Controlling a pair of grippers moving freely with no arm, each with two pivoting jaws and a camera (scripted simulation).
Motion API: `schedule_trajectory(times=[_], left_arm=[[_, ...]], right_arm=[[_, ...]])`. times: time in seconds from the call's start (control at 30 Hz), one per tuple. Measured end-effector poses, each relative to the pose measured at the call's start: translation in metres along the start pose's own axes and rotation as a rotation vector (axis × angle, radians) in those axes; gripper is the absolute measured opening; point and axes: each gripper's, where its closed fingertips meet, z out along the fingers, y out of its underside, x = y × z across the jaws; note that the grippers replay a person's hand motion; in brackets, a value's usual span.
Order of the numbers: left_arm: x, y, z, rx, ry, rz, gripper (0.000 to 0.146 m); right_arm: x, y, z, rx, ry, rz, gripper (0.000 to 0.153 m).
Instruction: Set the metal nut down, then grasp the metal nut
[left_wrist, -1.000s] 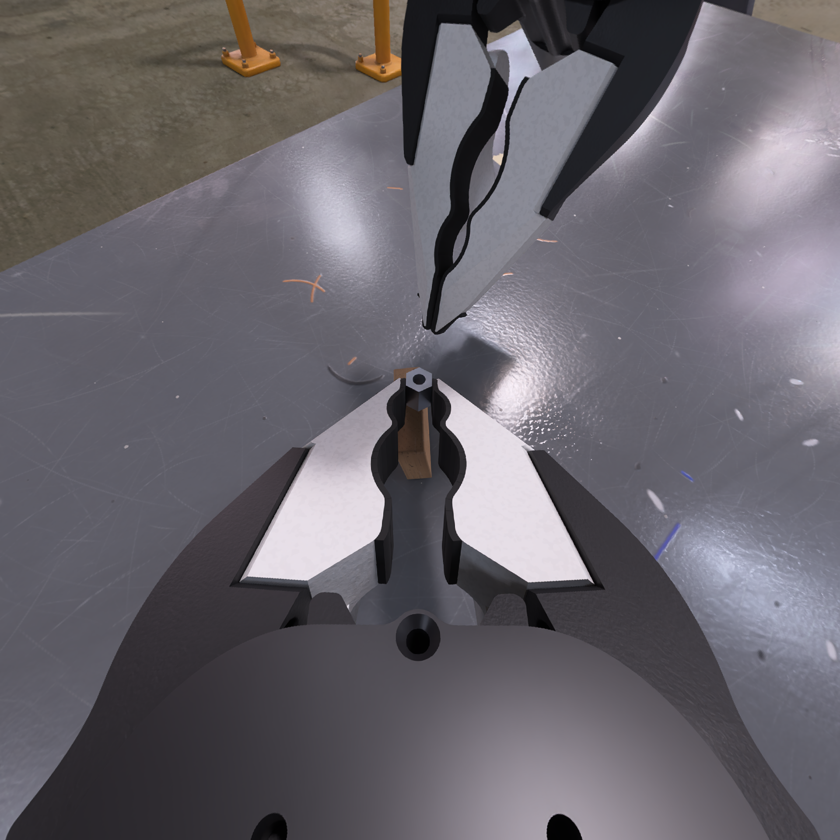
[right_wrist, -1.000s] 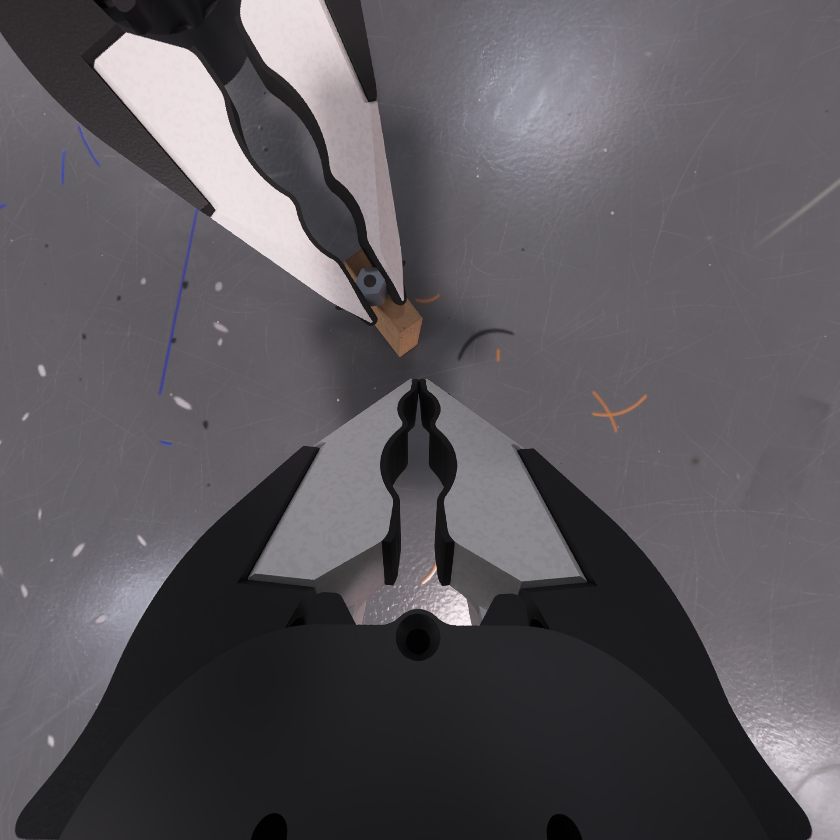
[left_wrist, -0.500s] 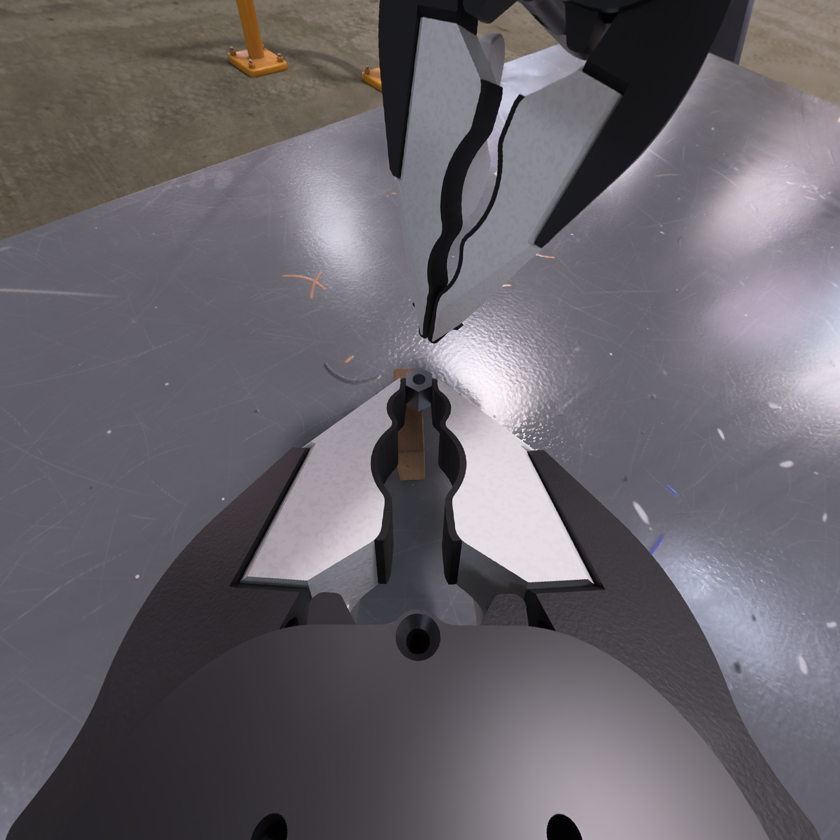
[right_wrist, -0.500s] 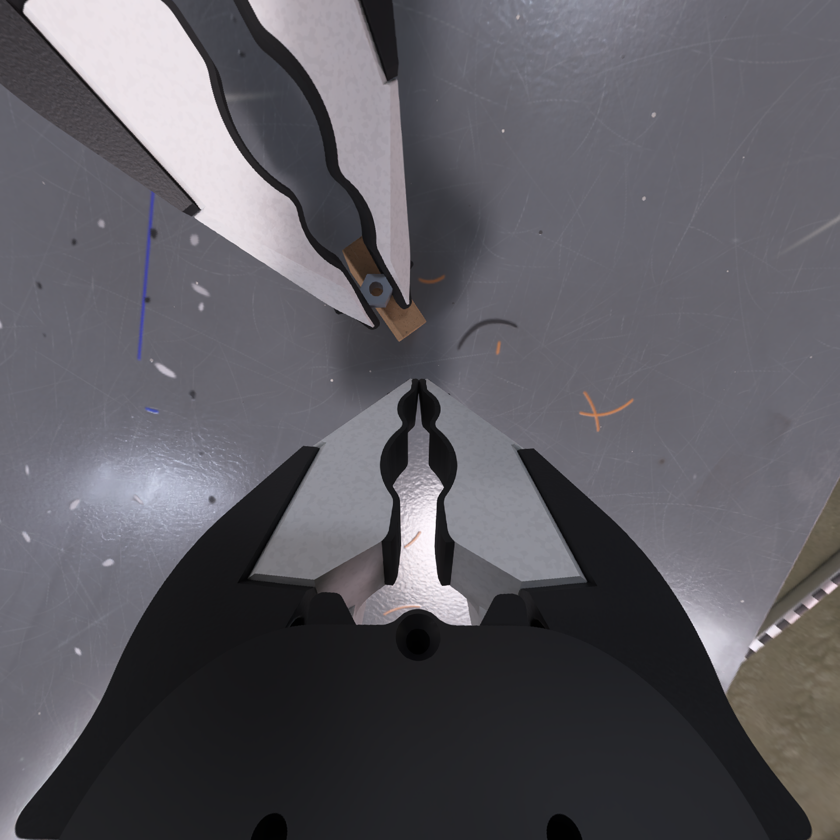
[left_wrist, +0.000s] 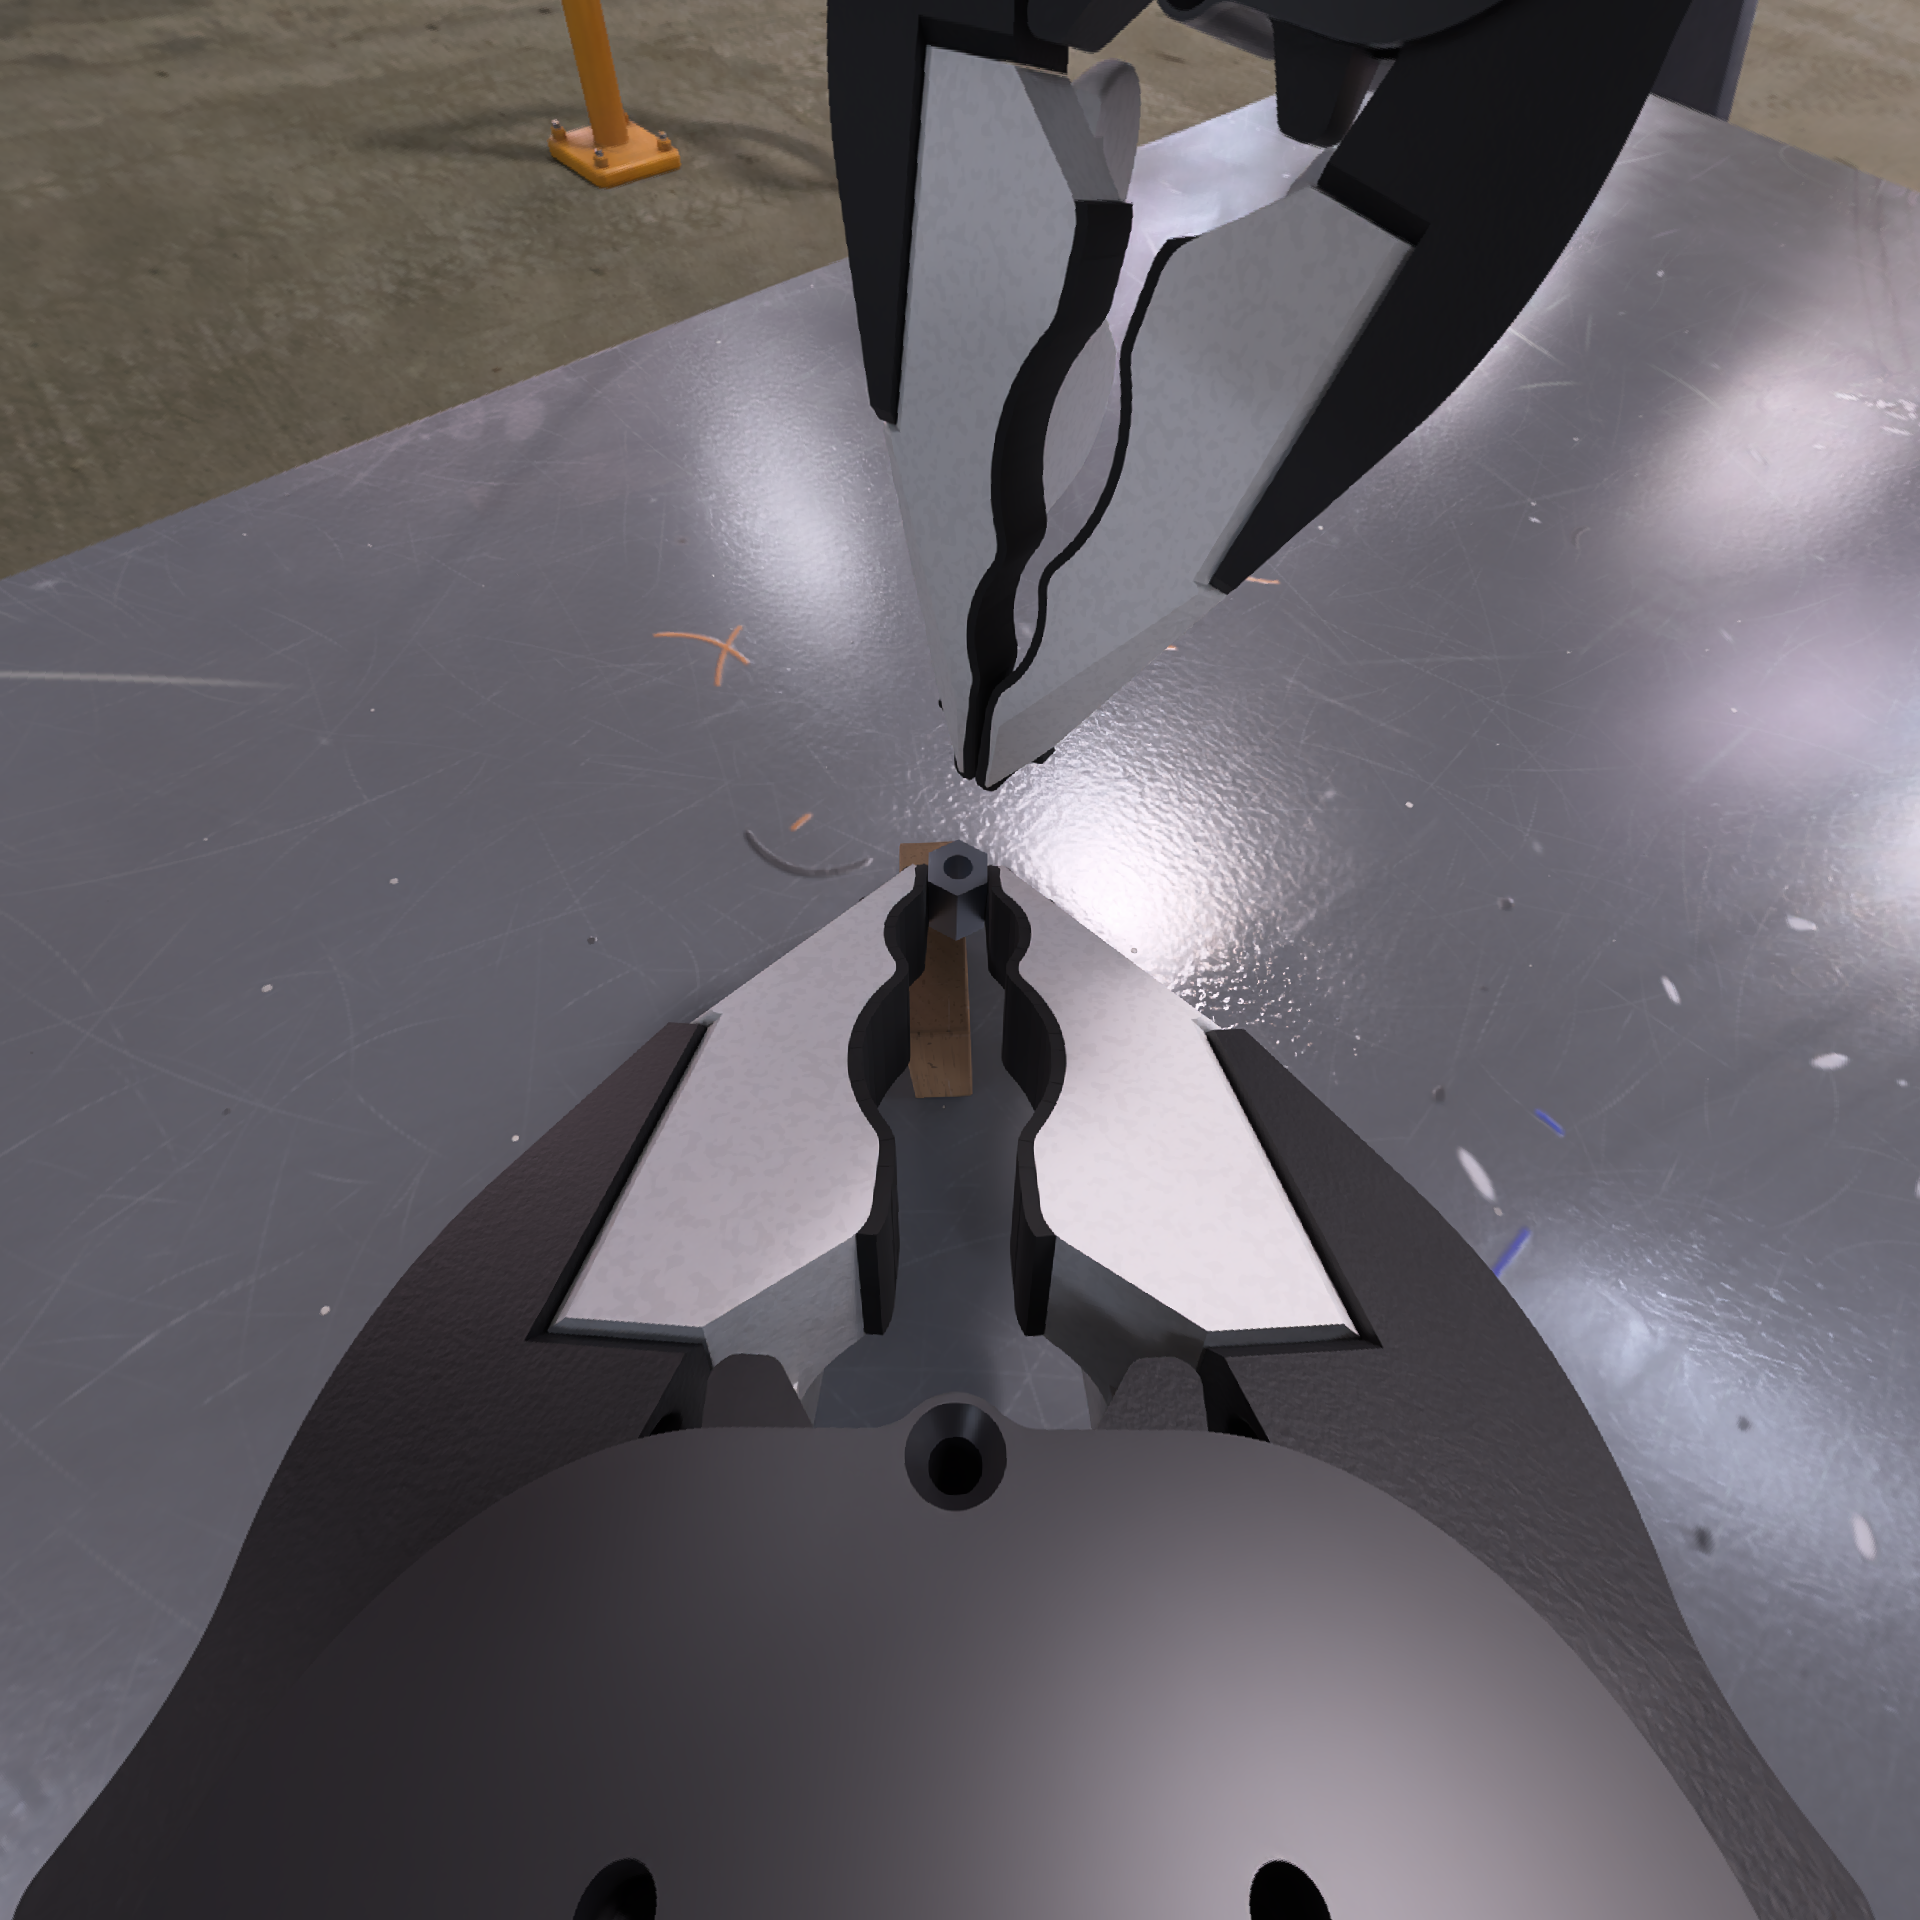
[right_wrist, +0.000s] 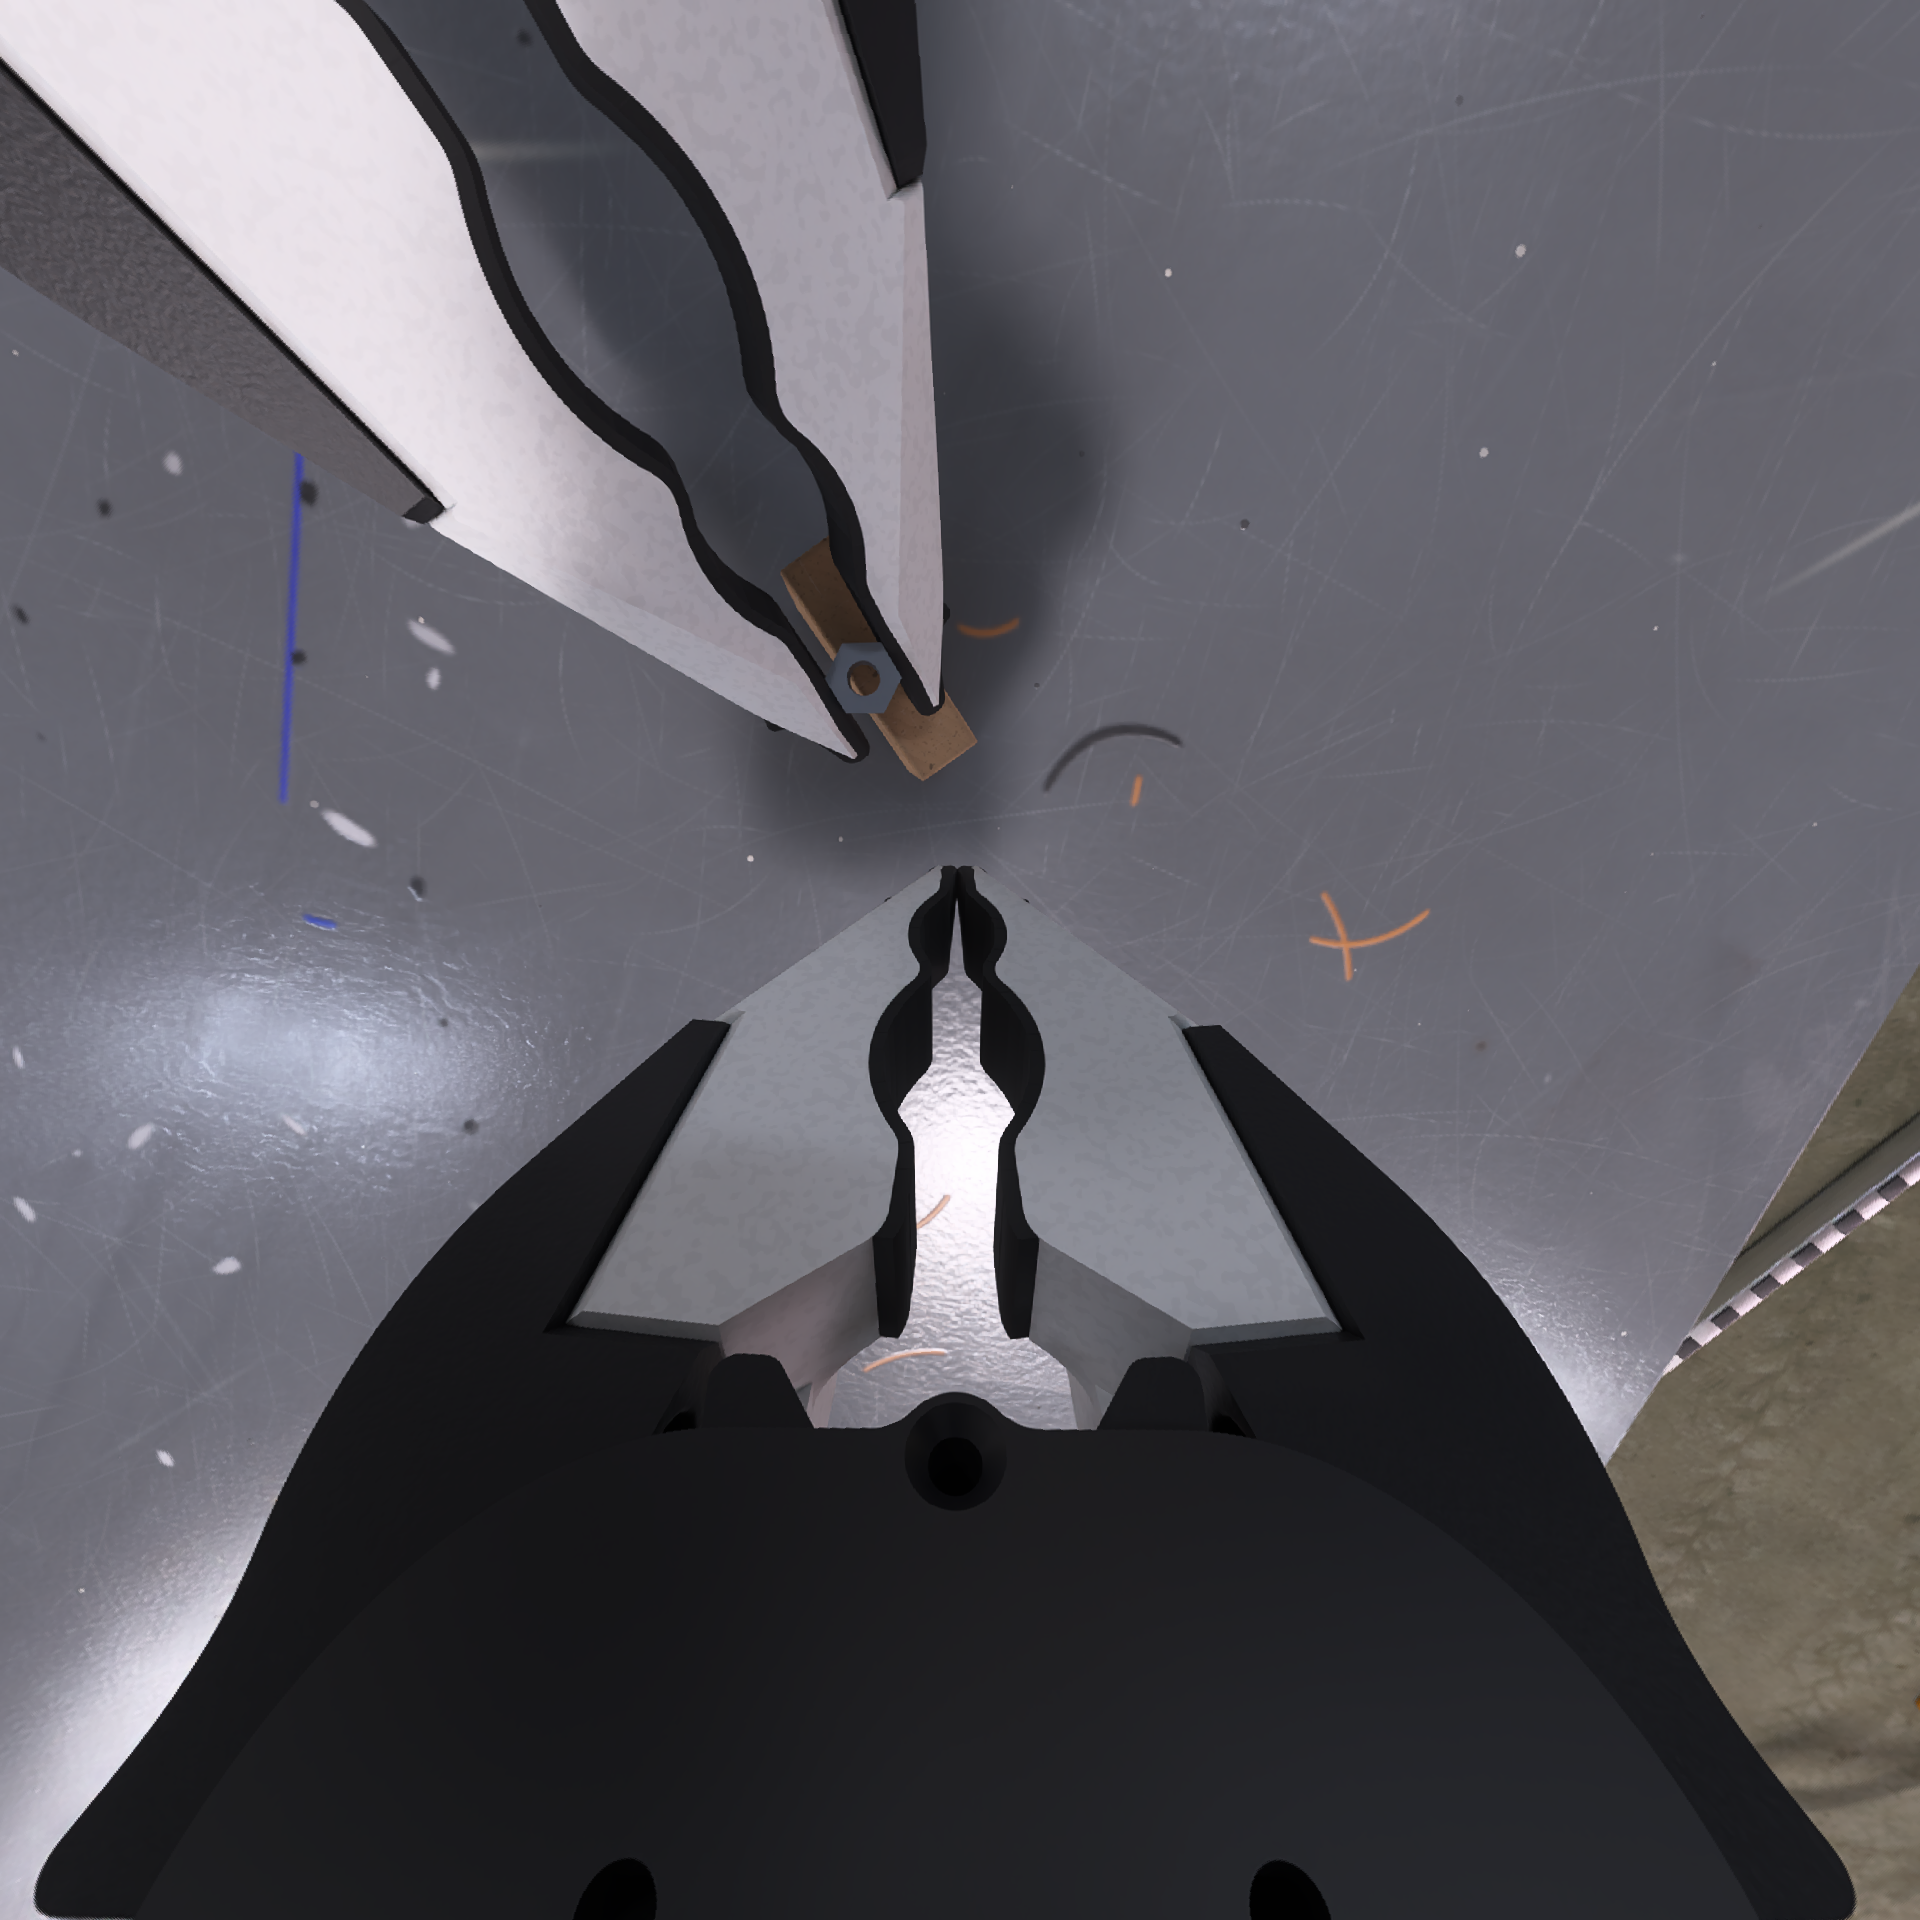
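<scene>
A small grey hexagonal metal nut (left_wrist: 956, 868) sits between the fingertips of my left gripper (left_wrist: 956, 883), which is shut on it. Under the nut a small wooden block (left_wrist: 938, 1049) lies lengthways between the left fingers, low over the grey metal table (left_wrist: 416, 935). In the right wrist view the nut (right_wrist: 862, 678) and block (right_wrist: 930, 740) show at the tip of the left gripper (right_wrist: 888, 717). My right gripper (right_wrist: 956, 878) is shut and empty, its tip just short of the block. It also shows in the left wrist view (left_wrist: 987, 769), pointing steeply down just beyond the nut.
The table (right_wrist: 1455, 416) is scratched, with an orange cross mark (right_wrist: 1351, 935) and a dark arc mark (right_wrist: 1107, 743) near the grippers. Its edge runs at the right of the right wrist view (right_wrist: 1766, 1195). An orange post foot (left_wrist: 613, 156) stands on the floor beyond.
The two grippers have drawn closer; each looms larger in the other's view. The left stays shut on the nut, the right stays shut and empty.
</scene>
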Motion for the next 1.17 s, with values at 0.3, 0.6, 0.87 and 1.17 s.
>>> schedule_trajectory(times=[0.3, 0.6, 0.87, 1.17], left_arm=[[0.004, -0.006, -0.010, 0.002, -0.071, 0.125, 0.010], [0.003, -0.003, -0.007, -0.012, -0.076, 0.101, 0.010], [0.000, -0.001, -0.013, -0.053, -0.142, 0.214, 0.010], [0.005, 0.000, -0.011, -0.015, -0.157, 0.199, 0.010]], right_arm=[[0.000, 0.000, 0.000, 0.001, -0.020, 0.003, 0.000], [-0.001, -0.003, 0.001, -0.037, -0.023, -0.028, 0.000], [-0.001, -0.004, 0.001, -0.037, -0.022, -0.042, 0.000], [-0.004, -0.005, 0.001, -0.024, -0.016, -0.058, 0.000]])
